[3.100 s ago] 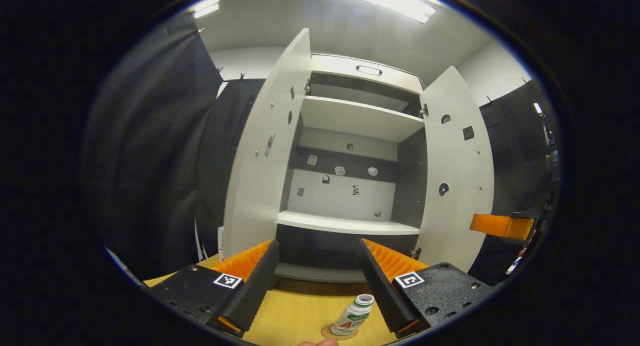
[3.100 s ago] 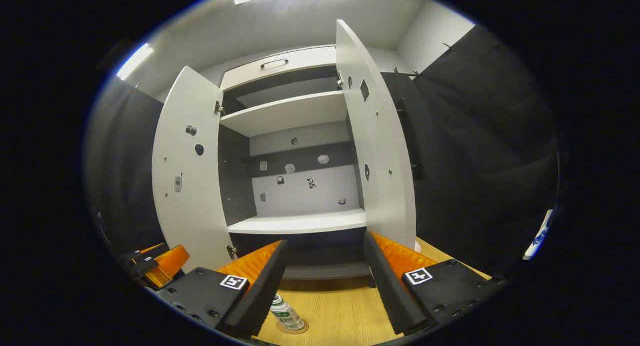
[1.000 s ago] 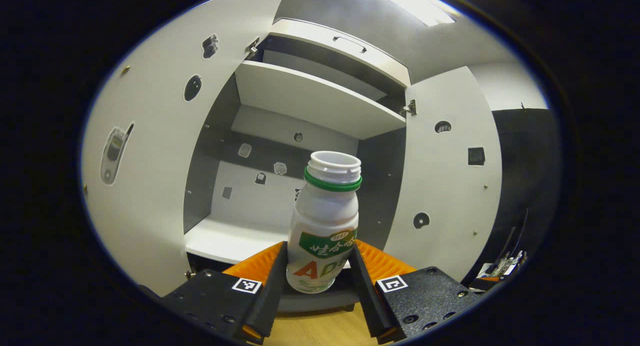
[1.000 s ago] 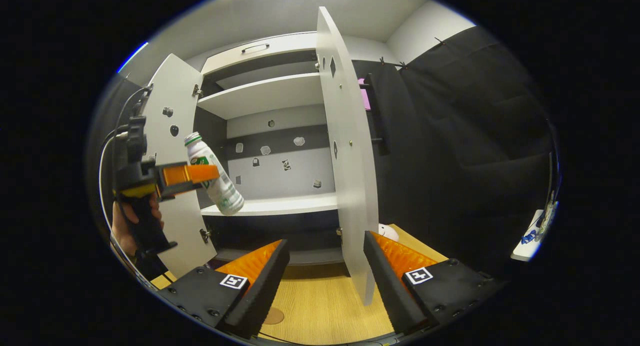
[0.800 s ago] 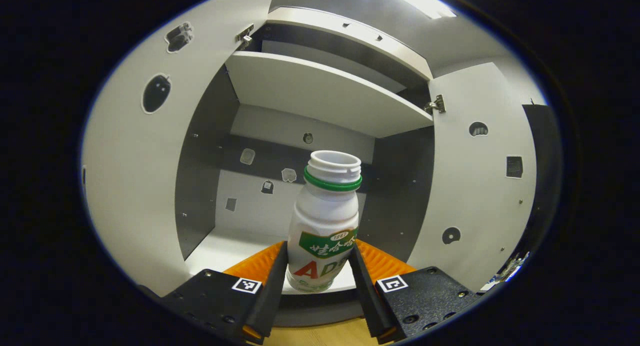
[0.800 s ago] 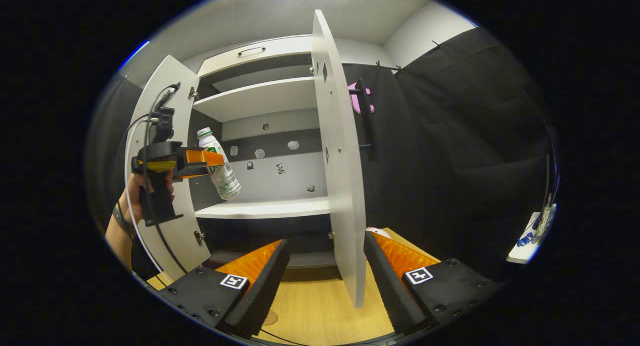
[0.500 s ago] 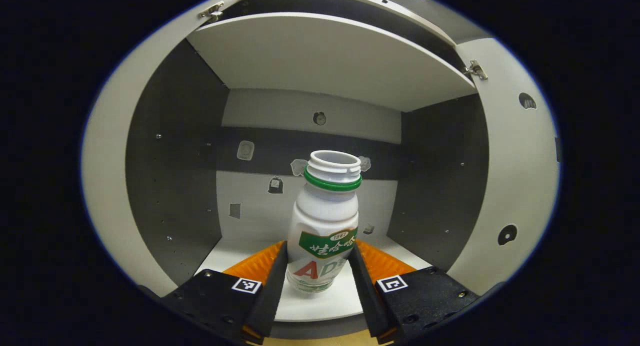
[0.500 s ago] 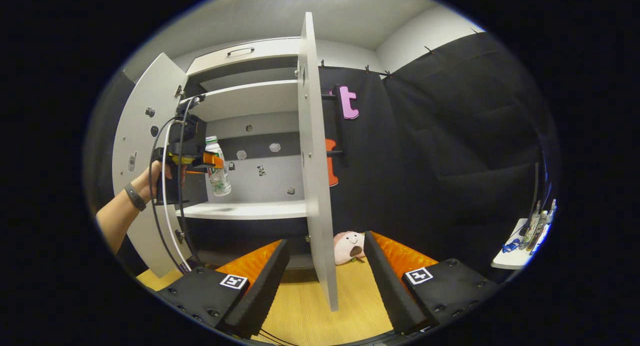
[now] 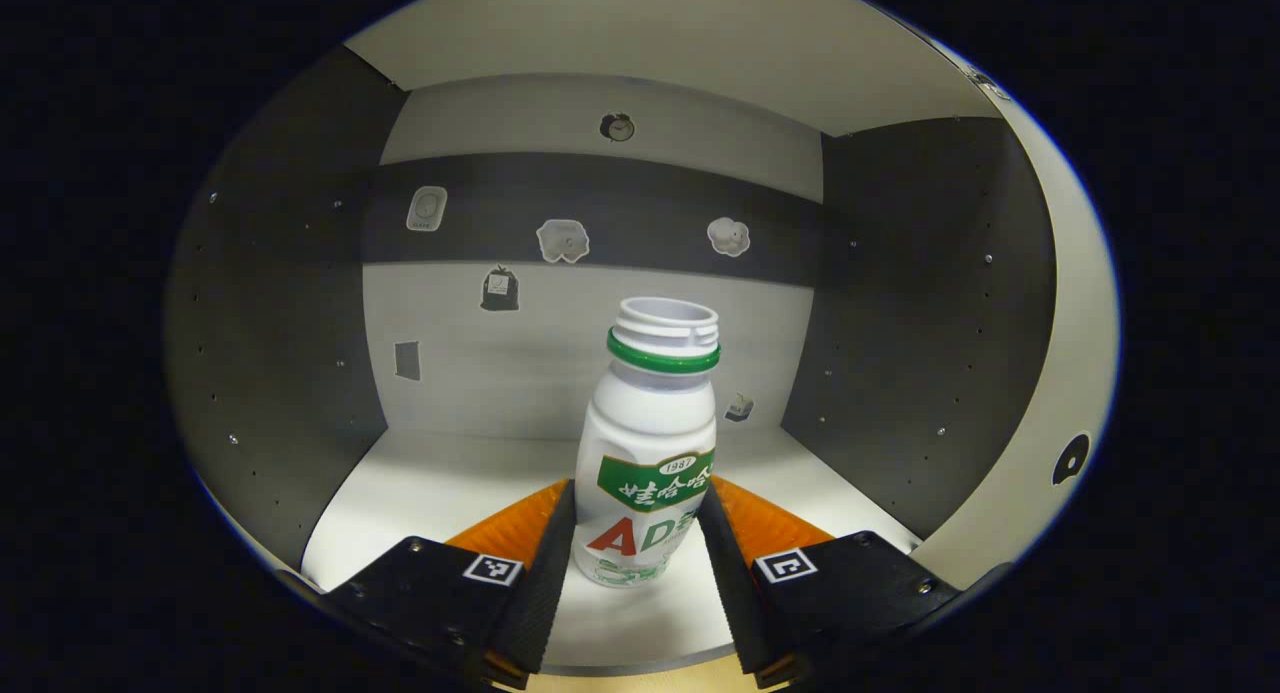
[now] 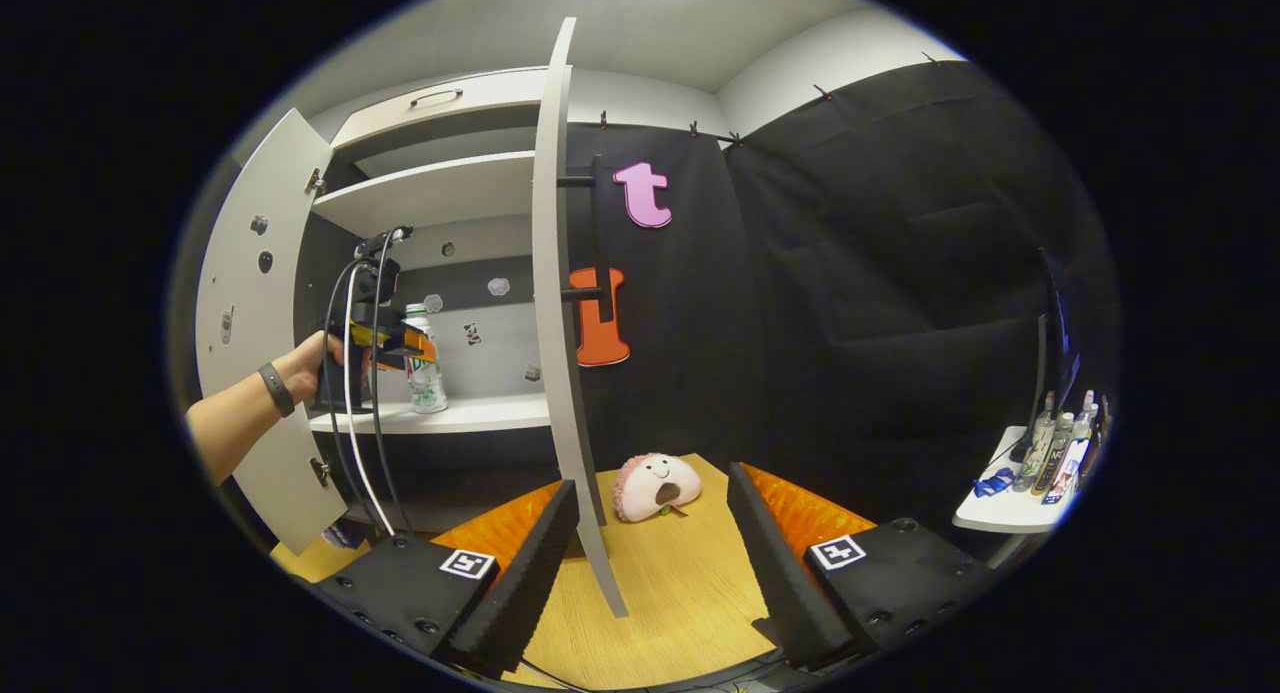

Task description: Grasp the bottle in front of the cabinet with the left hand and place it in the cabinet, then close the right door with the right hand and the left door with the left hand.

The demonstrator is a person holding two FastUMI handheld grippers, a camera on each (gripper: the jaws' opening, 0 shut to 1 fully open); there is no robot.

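Left gripper view puts the left gripper nearest, its jaws pinching the lower body of the capless yogurt-drink bottle, which stands upright between them. The bottle's base sits at or just above the cabinet's lower shelf; I cannot tell whether it touches. Behind it rise the dark side walls and the pale back panel dotted with small stickers.

From the right gripper view, the right gripper hangs over the wooden tabletop with jaws spread and nothing between them. Just ahead, the right door stands edge-on, wide open, with a plush toy near its foot. Farther off, a person's hand holds the left gripper inside the cabinet, the bottle on the shelf, near its left side; the left door swings out beyond.

My worry is the release: if the jaws part while the base is off the shelf, or drag as they back out, the light bottle could tip and roll. The plush toy may also lie in the right door's swing.
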